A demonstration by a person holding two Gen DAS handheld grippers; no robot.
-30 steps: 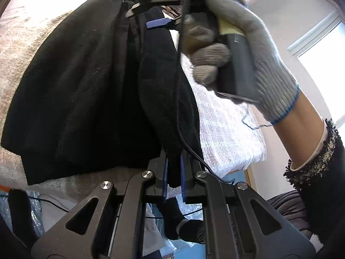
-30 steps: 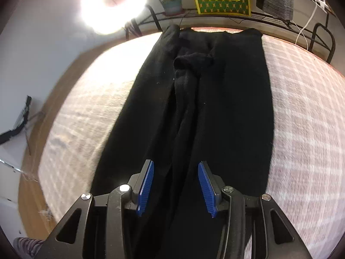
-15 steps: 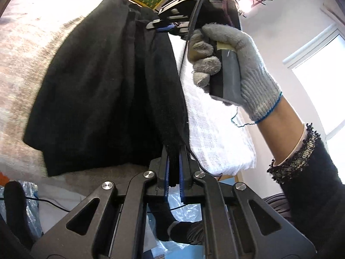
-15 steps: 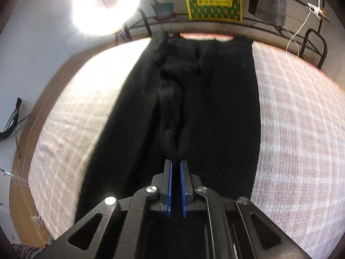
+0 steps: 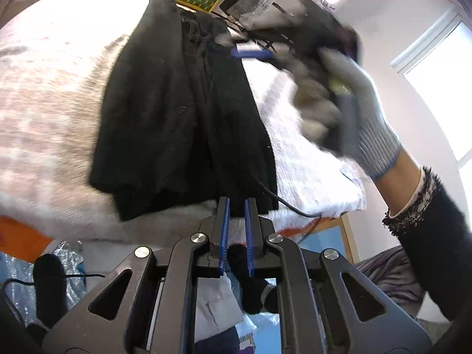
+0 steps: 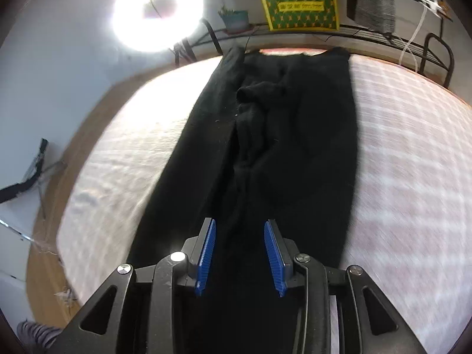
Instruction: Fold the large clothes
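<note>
One long black garment (image 6: 295,153), lengthwise away from the right gripper (image 6: 239,253).

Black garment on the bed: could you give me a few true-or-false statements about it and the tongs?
1. The black garment lies on a pale checked bed cover. True.
2. The right tongs are clamped shut. False: they stand apart and are opening, not pressing the garment that shows between them.
3. The hand holding the right tongs wears a grey knit glove. True.
4. A potted plant sits on the garment. False: it stands on the rack behind the bed.
</note>
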